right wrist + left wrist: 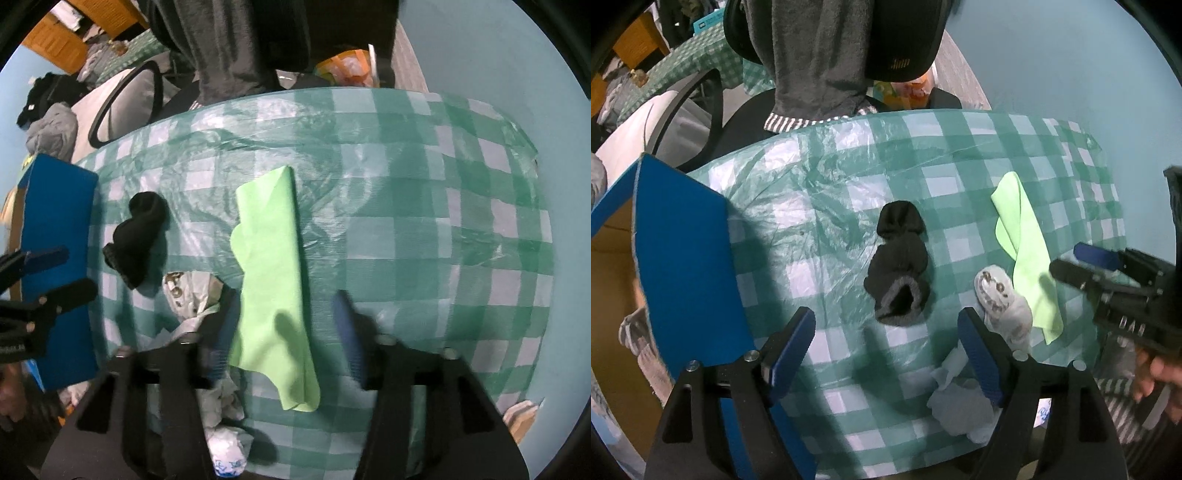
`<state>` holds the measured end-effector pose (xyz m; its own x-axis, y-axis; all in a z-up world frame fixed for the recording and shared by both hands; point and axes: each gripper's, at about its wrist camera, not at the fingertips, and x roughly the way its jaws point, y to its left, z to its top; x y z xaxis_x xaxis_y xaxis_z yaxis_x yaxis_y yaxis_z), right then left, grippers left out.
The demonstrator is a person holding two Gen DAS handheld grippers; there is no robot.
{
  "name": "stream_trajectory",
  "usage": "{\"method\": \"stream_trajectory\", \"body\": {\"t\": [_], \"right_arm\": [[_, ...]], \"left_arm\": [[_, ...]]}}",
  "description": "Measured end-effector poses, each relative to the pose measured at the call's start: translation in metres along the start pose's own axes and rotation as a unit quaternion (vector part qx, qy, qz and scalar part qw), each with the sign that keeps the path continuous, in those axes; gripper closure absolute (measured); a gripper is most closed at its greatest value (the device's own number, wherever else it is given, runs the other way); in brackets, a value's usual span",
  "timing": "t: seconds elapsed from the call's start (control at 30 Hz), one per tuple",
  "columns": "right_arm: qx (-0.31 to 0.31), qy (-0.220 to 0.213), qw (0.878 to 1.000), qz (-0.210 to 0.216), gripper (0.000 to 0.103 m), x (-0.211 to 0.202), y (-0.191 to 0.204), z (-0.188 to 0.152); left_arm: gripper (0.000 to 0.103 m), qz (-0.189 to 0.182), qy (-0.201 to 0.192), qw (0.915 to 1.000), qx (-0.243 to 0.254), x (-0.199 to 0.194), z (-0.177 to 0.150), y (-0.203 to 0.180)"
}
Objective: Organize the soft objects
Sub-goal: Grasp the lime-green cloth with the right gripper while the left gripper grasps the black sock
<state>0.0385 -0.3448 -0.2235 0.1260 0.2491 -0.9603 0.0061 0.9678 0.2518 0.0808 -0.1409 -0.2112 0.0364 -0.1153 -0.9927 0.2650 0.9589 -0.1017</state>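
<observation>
The right gripper, wide open and empty, was poised astride the green cloth at 6 o'clock, a closing pinch seemingly being required next, while the left gripper was held open and empty near the black sock.

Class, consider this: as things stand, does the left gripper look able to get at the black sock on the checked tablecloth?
Probably yes. The left gripper is open, and the black sock lies straight ahead between the lines of its fingers with only bare tablecloth between. The grey patterned sock lies off by the right finger, not in the path.

Tablecloth: green-and-white check. Sock: black, grey cuff. Cloth: lime green. Box: blue.
</observation>
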Motion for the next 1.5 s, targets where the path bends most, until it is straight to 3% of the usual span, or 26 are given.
{"method": "stream_trajectory", "body": {"t": [0.5, 1.1, 1.17, 1.3, 1.43, 1.5], "right_arm": [[0.002, 0.019, 1.0, -0.011, 0.047, 0.02, 0.009, 0.0], [-0.029, 0.013, 0.996, -0.083, 0.047, 0.038, 0.03, 0.002], [-0.042, 0.013, 0.994, -0.1, 0.053, 0.041, 0.037, 0.004], [-0.04, 0.01, 0.993, -0.107, 0.07, 0.04, 0.035, 0.002], [-0.031, 0.011, 0.994, -0.107, 0.092, 0.038, 0.027, 0.005], [-0.026, 0.009, 0.995, -0.101, 0.095, 0.036, 0.023, 0.005]], "left_arm": [[0.022, 0.022, 0.033, 0.9992, 0.008, 0.037, 0.013, -0.004], [0.022, 0.036, 0.029, 0.9988, 0.014, 0.053, 0.018, -0.003], [0.027, 0.033, 0.028, 0.999, 0.014, 0.052, 0.017, -0.002], [0.058, 0.033, 0.038, 0.9986, 0.014, 0.056, 0.015, 0.0], [0.069, 0.032, 0.032, 0.9989, 0.01, 0.054, 0.013, 0.004], [0.073, 0.033, 0.027, 0.999, 0.011, 0.051, 0.011, 0.005]]}}
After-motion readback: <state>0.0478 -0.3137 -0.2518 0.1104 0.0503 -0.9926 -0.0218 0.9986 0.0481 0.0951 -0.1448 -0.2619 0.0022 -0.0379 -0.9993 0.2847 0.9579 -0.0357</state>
